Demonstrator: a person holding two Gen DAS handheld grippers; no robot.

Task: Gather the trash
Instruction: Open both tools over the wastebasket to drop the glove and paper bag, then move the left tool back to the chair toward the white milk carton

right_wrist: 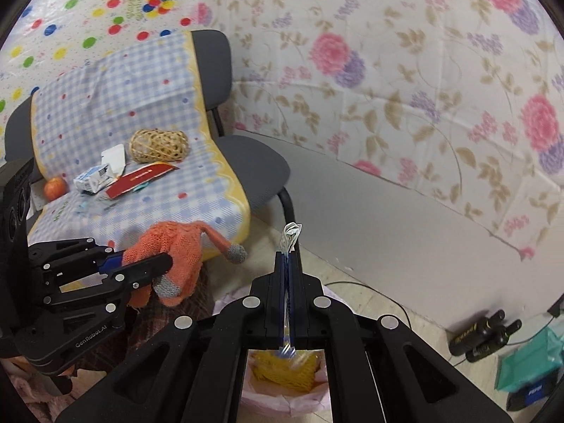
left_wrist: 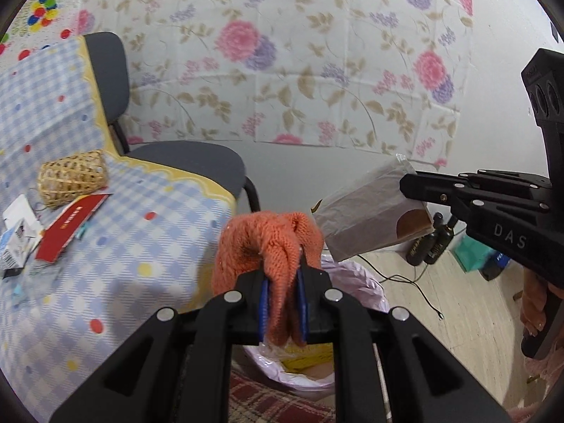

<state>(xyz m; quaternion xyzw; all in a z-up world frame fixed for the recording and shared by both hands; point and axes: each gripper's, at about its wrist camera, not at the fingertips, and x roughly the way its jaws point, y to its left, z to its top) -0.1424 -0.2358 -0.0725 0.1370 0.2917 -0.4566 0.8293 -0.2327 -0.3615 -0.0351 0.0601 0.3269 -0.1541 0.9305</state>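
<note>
My left gripper (left_wrist: 283,275) is shut on an orange knitted glove (left_wrist: 271,243), pinched between its blue pads; the right wrist view shows that glove (right_wrist: 176,250) has grey fingertips and hangs from the left gripper (right_wrist: 162,262). My right gripper (right_wrist: 289,257) is shut on a thin crinkled plastic wrapper (right_wrist: 290,234), seen edge-on here. In the left wrist view the wrapper (left_wrist: 366,218) is a flat grey-brown packet held by the right gripper (left_wrist: 405,183). Both grippers hover over a bin with a pink liner (right_wrist: 268,402) that holds a yellow mesh piece (right_wrist: 282,370).
A grey chair (left_wrist: 197,162) draped with a checked cloth carries a woven basket (left_wrist: 72,178), a red booklet (left_wrist: 70,225), a white carton (right_wrist: 95,178) and an apple (right_wrist: 55,187). Dark bottles (right_wrist: 483,335), a teal bag (right_wrist: 532,363) and a cable (left_wrist: 405,278) lie by the wall.
</note>
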